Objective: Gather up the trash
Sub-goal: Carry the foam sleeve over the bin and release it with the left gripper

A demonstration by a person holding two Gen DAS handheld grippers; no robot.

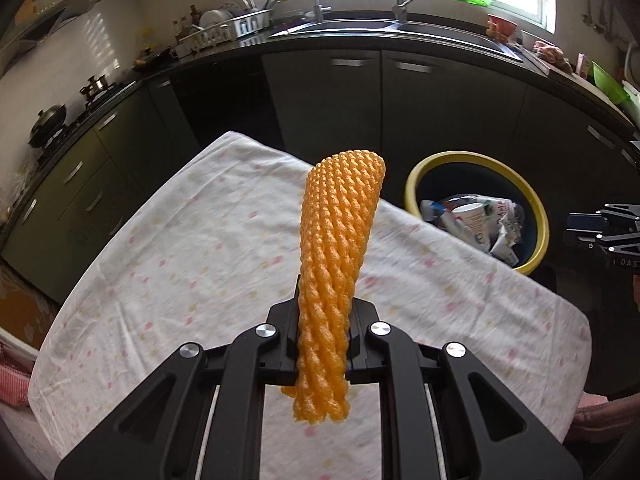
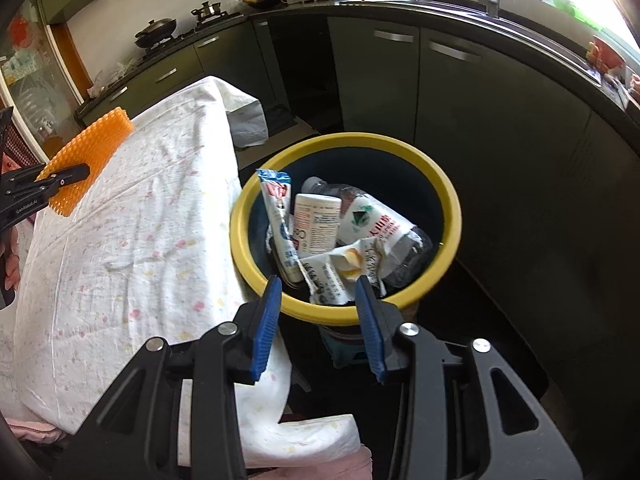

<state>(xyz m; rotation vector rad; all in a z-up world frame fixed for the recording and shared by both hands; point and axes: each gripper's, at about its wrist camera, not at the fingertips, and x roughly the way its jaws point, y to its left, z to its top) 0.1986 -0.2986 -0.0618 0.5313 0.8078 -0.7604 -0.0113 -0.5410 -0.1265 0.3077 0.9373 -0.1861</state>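
My left gripper (image 1: 324, 320) is shut on an orange foam fruit net (image 1: 336, 248) and holds it upright above the cloth-covered table (image 1: 160, 264). The net also shows in the right wrist view (image 2: 90, 156), at the far left over the table. My right gripper (image 2: 318, 292) is open and empty, with its blue pads (image 2: 266, 320) just above the near rim of the yellow-rimmed trash bin (image 2: 448, 200). The bin holds several wrappers, a white cup (image 2: 316, 220) and a plastic bottle. In the left wrist view the bin (image 1: 536, 216) stands right of the table.
Dark kitchen cabinets (image 2: 440, 92) and a countertop with a sink (image 1: 360, 28) curve behind the table and bin. A stove with pots (image 1: 52, 120) is at the left. The bin rests on a small stool (image 2: 344, 352). The right gripper's body (image 1: 604, 236) shows at the right edge.
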